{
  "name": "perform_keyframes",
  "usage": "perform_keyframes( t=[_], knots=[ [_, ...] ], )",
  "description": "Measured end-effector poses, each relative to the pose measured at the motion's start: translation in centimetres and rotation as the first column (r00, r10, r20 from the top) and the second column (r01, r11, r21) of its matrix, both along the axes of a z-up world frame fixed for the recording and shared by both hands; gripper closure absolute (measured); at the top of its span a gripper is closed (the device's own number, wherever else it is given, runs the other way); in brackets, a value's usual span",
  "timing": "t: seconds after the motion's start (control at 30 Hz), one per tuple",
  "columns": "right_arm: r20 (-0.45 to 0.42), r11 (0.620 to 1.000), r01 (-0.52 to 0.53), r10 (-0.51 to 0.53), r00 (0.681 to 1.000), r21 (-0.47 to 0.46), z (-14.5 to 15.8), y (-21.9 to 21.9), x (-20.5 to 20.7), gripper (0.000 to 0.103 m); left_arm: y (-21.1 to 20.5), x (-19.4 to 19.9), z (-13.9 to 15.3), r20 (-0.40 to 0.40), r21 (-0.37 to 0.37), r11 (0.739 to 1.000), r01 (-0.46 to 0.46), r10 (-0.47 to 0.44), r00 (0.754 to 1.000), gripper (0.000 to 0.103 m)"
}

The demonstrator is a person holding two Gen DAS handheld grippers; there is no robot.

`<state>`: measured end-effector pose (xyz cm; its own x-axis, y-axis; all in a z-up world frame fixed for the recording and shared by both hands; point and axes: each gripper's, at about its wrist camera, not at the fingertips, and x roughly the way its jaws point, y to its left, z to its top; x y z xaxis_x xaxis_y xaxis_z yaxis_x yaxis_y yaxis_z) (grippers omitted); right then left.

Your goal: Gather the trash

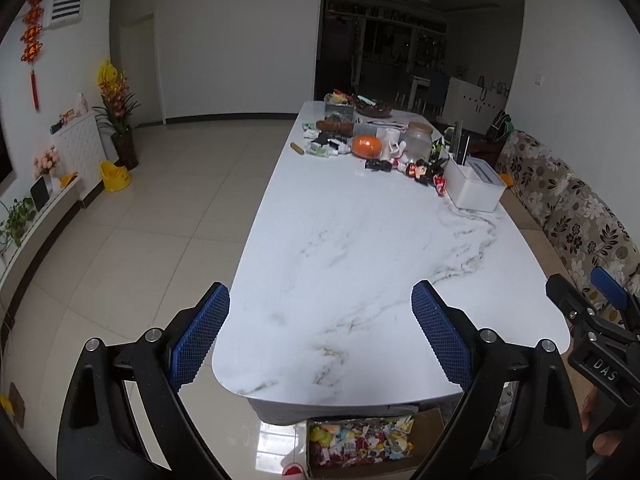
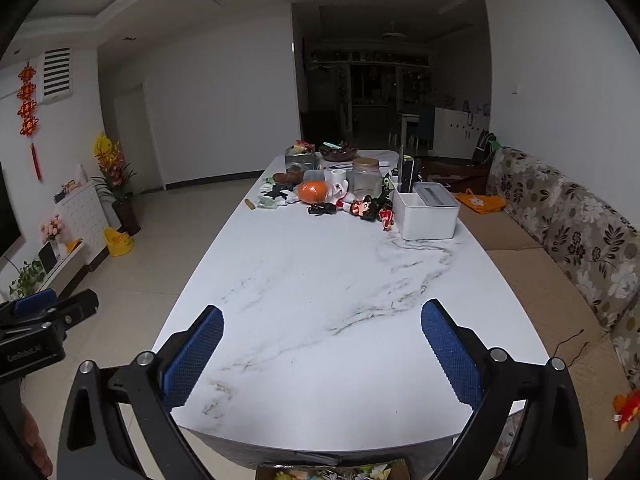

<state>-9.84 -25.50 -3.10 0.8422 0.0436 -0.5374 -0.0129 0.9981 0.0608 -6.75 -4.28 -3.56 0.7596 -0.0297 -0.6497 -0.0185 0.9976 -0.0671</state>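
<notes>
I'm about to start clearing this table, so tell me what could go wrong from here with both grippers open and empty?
1. The clutter sits packed at the far end; reaching for a wrapper could knock the glass jar or the orange ball, which may roll off the marble table.
2. Toy figures lie among the scraps and might be taken as trash.
3. The cardboard box sits on the floor just past the near edge, so drops could miss it.

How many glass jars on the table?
1: the glass jar with a pale lid stands in the far clutter on the marble table, left of the white box. Others may hide behind it.
</notes>
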Motion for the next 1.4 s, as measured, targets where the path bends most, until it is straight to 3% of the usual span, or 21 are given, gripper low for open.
perform_keyframes(
  t=[0.63,1.4],
  knots=[
    [0.010,1.000,-0.005,0.006,1.000,-0.028,0.6,1.5,0.0,0.005,0.7,-0.5,1.6,0.059,0.013,1.000,-0.005,0.004,0.998,0.013],
    [-0.004,0.999,0.000,0.000,1.000,-0.033,0.4,1.8,0.4,0.005,1.1,-0.6,1.3,0.037,0.016,1.000,-0.007,0.006,0.999,0.013]
  ],
)
